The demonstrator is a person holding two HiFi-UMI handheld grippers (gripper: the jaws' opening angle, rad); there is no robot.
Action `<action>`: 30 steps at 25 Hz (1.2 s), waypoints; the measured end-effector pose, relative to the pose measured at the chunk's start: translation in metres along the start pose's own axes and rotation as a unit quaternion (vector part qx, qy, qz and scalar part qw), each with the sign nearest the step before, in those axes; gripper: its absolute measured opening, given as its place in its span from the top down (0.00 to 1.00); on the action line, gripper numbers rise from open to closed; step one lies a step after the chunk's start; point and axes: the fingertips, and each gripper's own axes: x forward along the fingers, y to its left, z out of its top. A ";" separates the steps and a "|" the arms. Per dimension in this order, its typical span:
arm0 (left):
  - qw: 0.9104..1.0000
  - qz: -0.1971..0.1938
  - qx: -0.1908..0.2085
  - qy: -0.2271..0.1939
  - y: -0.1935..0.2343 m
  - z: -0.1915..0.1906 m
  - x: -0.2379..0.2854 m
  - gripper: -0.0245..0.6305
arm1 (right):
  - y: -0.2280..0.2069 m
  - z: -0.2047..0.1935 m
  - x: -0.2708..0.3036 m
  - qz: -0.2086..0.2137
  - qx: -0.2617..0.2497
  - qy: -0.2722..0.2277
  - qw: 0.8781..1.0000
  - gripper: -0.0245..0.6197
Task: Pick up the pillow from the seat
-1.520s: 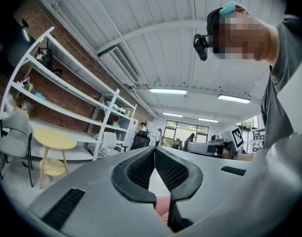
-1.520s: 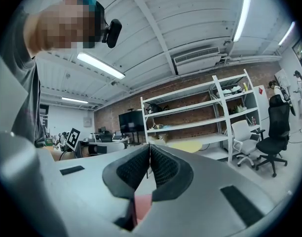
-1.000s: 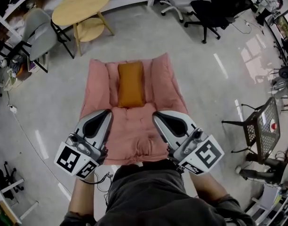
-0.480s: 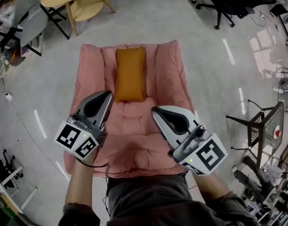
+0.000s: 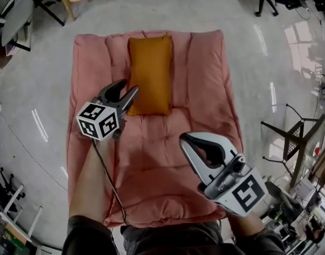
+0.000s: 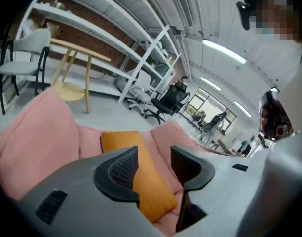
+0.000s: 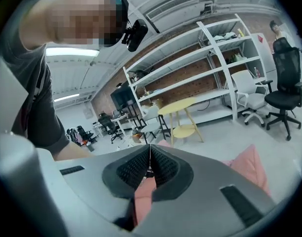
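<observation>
Pillow looks soft and light — I'd pinch its near edge with my left gripper, jaws opening (nothing gripped yet); right gripper jaws together, empty.

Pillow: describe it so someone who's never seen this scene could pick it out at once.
Find the big pink padded seat spread on the grey floor. On its middle panel, toward the top of the head view, lies the pillow, a long rectangle. It is the only orange thing there, smooth against the quilted pink.
</observation>
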 end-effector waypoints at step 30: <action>0.981 -0.068 -0.164 0.082 0.055 -0.129 0.130 0.54 | -0.046 -0.100 0.049 0.020 0.093 0.064 0.993 0.94</action>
